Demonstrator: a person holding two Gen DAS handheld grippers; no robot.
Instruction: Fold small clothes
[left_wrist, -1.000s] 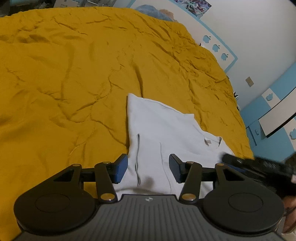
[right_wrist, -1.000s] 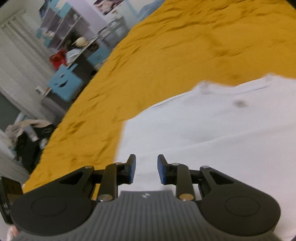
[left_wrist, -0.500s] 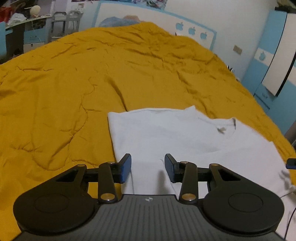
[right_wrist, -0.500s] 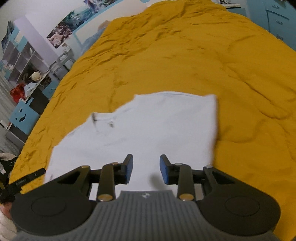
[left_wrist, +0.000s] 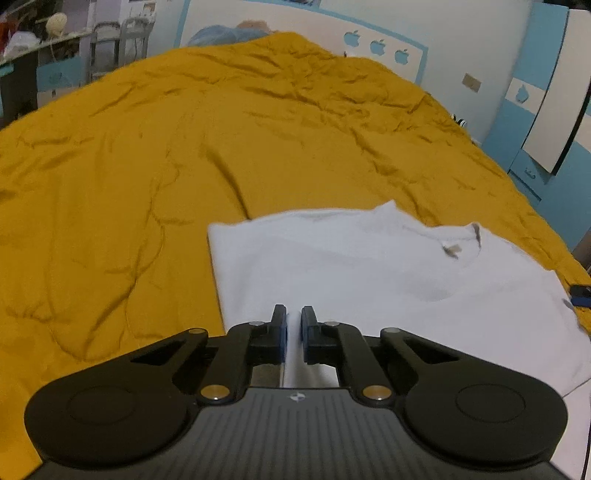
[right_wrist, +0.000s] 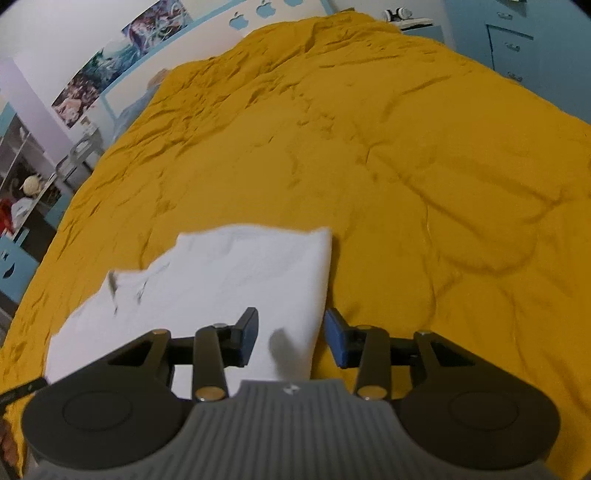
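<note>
A bedroom with pale walls, blue trim and apple-shaped cutouts holds a wide bed under a wrinkled mustard-yellow cover. On that cover lies a white T-shirt, partly folded, its neckline and tag up and to the right of the left tongs.

The left tongs are closing, their pads almost together with a narrow ridge of the shirt's white fabric between them near its lower edge; whether the pads already press the cloth is hard to tell, though only a sliver of gap shows. The shirt's straight folded edge runs away just to their left.

The right tongs are opening, pads apart. They straddle the shirt's right-hand edge: the left pad sits over white fabric, the right pad over the yellow cover. The rest of the shirt spreads ahead and to their left.
</note>
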